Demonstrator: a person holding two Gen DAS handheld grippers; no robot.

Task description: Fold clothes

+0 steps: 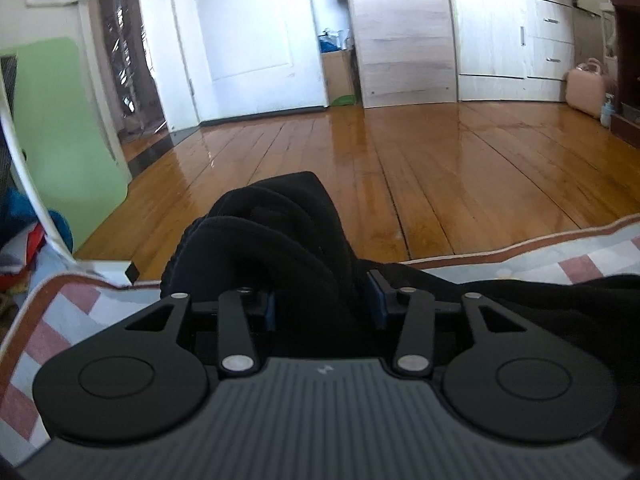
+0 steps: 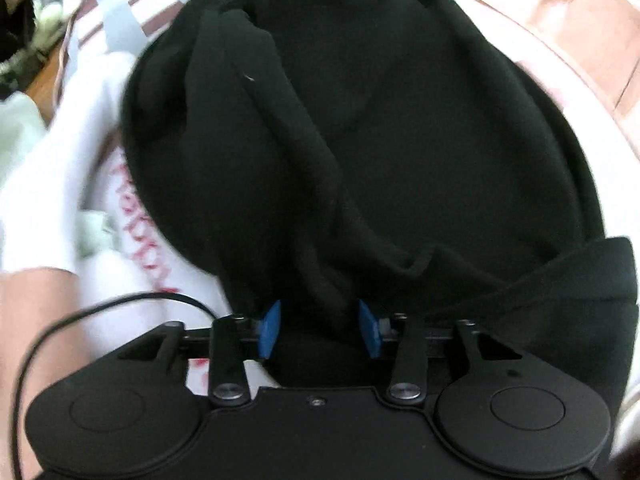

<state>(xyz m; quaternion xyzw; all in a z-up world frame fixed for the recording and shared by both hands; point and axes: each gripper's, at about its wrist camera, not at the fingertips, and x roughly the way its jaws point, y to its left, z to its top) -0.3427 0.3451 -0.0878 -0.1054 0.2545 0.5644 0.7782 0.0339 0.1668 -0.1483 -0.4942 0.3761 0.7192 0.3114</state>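
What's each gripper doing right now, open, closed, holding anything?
Left gripper: closed on a bunched fold of the black garment.
Right gripper: closed on the black garment, fabric pinched between its jaws.

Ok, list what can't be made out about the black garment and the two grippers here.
- Left wrist view: bunched black fleece garment covers the left gripper's fingertips.
- Right wrist view: the garment's type and edges are cut off by the frame; right gripper buried in folds.
- White printed cloth: red lettering blurred.

ahead of left: open glossy wooden plank floor [image 1: 440,168] | left side: green rounded panel [image 1: 60,132] blocks | ahead of right: bunched black fabric garment [image 2: 400,140] fills passage
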